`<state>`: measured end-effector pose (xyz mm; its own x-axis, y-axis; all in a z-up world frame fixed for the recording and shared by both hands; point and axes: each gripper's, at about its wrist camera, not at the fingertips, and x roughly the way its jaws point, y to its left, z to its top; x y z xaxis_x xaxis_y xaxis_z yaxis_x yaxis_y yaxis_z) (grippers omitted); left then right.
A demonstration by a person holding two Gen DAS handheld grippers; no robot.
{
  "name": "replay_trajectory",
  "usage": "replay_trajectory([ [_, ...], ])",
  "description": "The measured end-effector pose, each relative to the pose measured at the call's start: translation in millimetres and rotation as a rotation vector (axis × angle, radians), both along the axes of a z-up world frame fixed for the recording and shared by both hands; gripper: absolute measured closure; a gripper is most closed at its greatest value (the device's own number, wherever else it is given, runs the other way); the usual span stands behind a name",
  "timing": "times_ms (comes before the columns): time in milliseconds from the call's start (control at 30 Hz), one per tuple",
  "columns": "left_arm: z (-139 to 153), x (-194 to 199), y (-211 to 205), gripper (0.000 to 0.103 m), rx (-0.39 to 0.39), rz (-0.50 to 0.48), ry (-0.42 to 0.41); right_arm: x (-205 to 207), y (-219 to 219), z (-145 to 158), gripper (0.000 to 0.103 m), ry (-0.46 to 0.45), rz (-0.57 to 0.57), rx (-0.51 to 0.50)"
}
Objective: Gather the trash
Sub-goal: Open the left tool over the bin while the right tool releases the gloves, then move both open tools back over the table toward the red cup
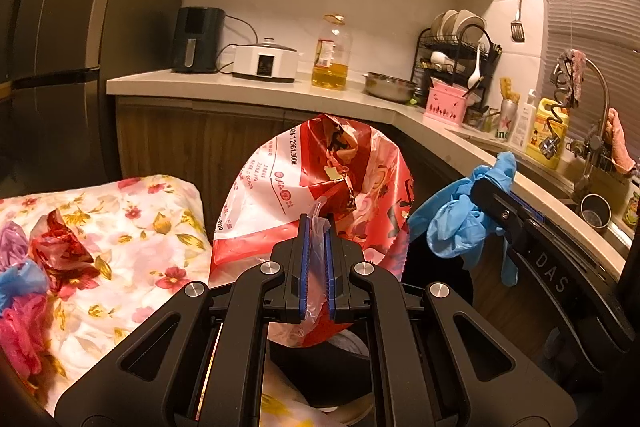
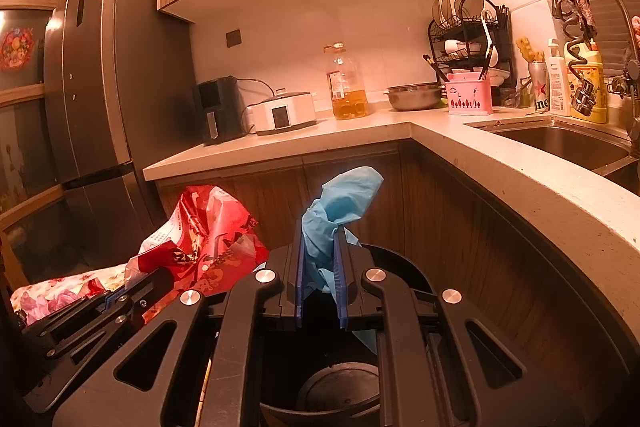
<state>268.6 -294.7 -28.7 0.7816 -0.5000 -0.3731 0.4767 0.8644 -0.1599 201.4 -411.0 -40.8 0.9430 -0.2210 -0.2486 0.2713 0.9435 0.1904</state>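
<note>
Left wrist view: your left gripper (image 1: 316,227) is clamped on a thin fold of the red and white plastic bag (image 1: 320,187), w/ most of the bag ballooning above the jaws; a grip that small could slip, and the bag would likely fall outside the black bin (image 1: 320,363) below. Your right gripper (image 1: 486,193) sits just beside it w/ the blue glove (image 1: 456,223) dangling, so releasing both together could tangle them. More scraps (image 1: 60,251) lie on the floral cloth (image 1: 140,219) at left, not yet collected. Right wrist view: your right gripper (image 2: 320,239) is pinched on the blue glove (image 2: 340,203), directly over the bin's open mouth (image 2: 340,387), so a drop here looks safe. The counter edge (image 2: 520,187) curves close on the right and the cabinet front (image 2: 260,195) stands ahead; free room is mainly downward. Your left gripper (image 2: 116,297) w/ the bag (image 2: 212,227) crowds the left side, so keep clear of it.
</note>
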Motion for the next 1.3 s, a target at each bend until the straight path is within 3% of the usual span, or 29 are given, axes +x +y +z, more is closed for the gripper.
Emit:
replay_trajectory([
  [267, -7.2, 6.4, -10.1, 0.096, -0.011, -0.038, 0.028, 4.2, -8.2, -2.2, 0.077, 0.004, 0.004, 0.013],
  [433, -15.2, 11.2, -16.3, 0.089, 0.012, -0.058, 0.049, 5.0, -15.0, -5.3, 0.069, 0.010, -0.003, 0.021],
  [600, -20.4, 12.0, -12.6, 0.052, 0.009, -0.041, 0.054, 4.3, -19.4, -8.1, 0.059, 0.020, -0.017, 0.024],
  [900, -18.6, 6.9, 1.0, 0.036, 0.006, 0.018, 0.061, -1.6, -17.6, -10.8, 0.051, 0.034, -0.035, 0.016],
  [1300, 0.7, -33.7, 44.2, 0.020, 0.032, 0.170, -0.007, -18.4, 10.7, -5.1, 0.031, 0.049, -0.020, -0.021],
])
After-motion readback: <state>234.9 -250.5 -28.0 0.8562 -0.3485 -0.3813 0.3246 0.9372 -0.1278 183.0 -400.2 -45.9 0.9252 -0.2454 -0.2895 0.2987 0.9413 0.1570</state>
